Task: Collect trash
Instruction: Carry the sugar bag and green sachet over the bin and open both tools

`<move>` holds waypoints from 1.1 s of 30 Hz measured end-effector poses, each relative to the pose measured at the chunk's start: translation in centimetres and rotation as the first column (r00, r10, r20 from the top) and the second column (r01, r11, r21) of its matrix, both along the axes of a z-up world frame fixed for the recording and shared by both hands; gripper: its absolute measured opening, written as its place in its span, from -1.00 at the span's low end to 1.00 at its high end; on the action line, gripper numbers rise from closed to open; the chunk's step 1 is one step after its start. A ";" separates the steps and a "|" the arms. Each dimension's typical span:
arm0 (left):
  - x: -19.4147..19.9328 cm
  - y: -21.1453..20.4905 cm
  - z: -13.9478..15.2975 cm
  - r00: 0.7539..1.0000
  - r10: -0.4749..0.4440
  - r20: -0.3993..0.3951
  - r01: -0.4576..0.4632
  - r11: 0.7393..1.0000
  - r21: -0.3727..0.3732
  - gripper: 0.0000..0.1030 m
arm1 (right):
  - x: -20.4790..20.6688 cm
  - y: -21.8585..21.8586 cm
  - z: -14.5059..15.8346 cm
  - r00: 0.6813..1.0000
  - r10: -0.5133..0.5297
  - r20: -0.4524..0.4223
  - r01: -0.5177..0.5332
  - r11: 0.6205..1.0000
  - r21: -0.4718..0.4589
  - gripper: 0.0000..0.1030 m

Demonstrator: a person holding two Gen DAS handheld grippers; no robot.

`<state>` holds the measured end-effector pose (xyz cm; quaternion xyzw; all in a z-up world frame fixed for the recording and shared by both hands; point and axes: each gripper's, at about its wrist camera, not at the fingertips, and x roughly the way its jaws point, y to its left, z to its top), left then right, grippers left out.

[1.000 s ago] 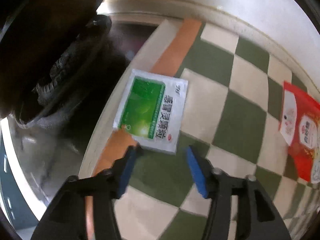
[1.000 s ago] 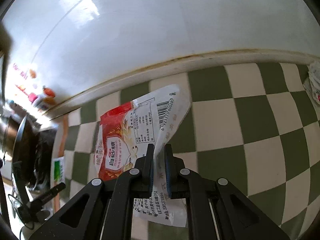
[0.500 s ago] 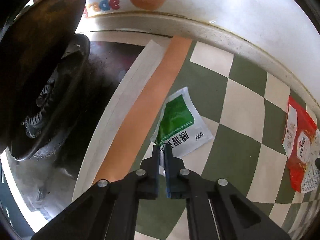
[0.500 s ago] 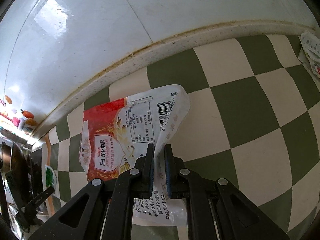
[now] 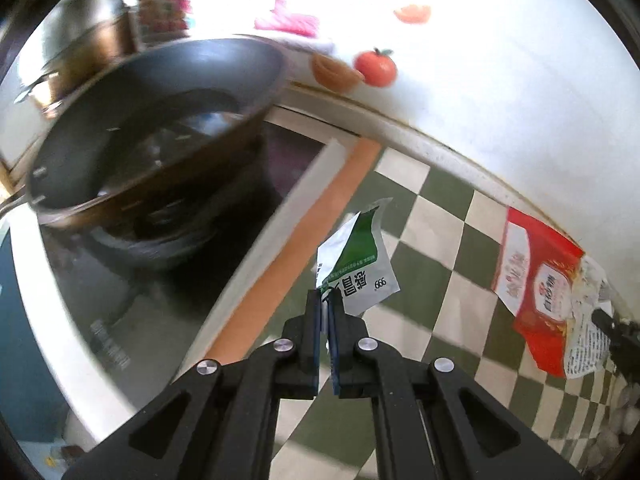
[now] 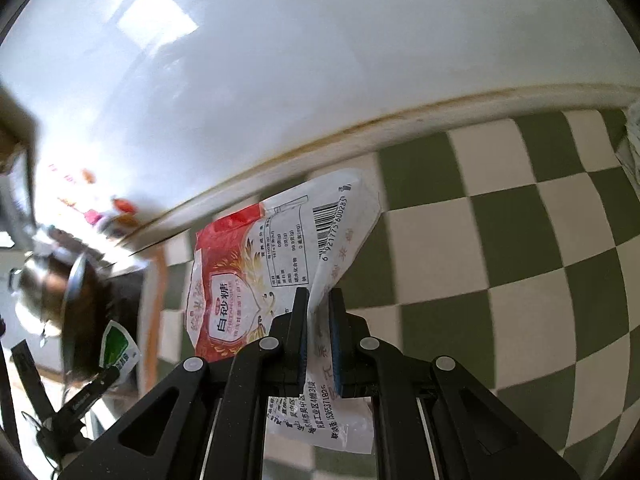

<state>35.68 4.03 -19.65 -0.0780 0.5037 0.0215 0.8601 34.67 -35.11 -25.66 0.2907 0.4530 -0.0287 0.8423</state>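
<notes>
Pinching a corner of the green and white sachet (image 5: 354, 268), the left gripper (image 5: 325, 312) is clenched on it, and the sachet stands up from between the two pads, lifted off the checkered counter (image 5: 436, 280). The sachet is above the left part of the counter, near the orange strip (image 5: 304, 256) that runs along the counter's left edge. Beyond this strip lies the stove top (image 5: 132, 304), and a dark wok (image 5: 160, 128) sits on the burner there. Behind the wok a metal pot (image 5: 80, 40) is seen, a little blurred. On the white wall (image 5: 500, 80) at the back edge of the counter there are fruit stickers (image 5: 375, 66).

The right gripper (image 6: 319, 316) is also clenched, grasping the red and white sugar bag (image 6: 256, 272). The bag's white side with the barcode goes between the pads, and its printed lower end hangs out below them. The bag is raised above the counter (image 6: 520, 240), close to the back edge where the counter meets the wall. In the left wrist view the same bag (image 5: 540, 280) appears at the right side, with the tip of the right gripper (image 5: 618, 332) on it. In the right wrist view the sachet (image 6: 118, 344) is small at the far left, held by the left gripper (image 6: 102, 380) in front of the wok (image 6: 80, 312).
</notes>
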 end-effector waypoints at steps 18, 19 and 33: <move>-34.5 25.1 -5.9 0.791 0.587 -0.173 -0.585 0.808 0.065 -0.97 | -14.8 42.8 -2.9 0.599 0.793 -0.114 -0.801 0.592 -0.092 -0.81; -36.4 26.5 -7.6 0.762 0.618 -0.192 -0.619 0.783 0.060 -0.97 | -15.9 45.2 -4.0 0.567 0.814 -0.128 -0.823 0.555 -0.116 -0.81; -42.5 36.5 -46.6 0.609 0.604 -0.514 -0.754 0.642 -0.138 -0.97 | -24.0 63.0 -44.2 0.417 0.758 -0.502 -0.908 0.320 -0.270 -0.81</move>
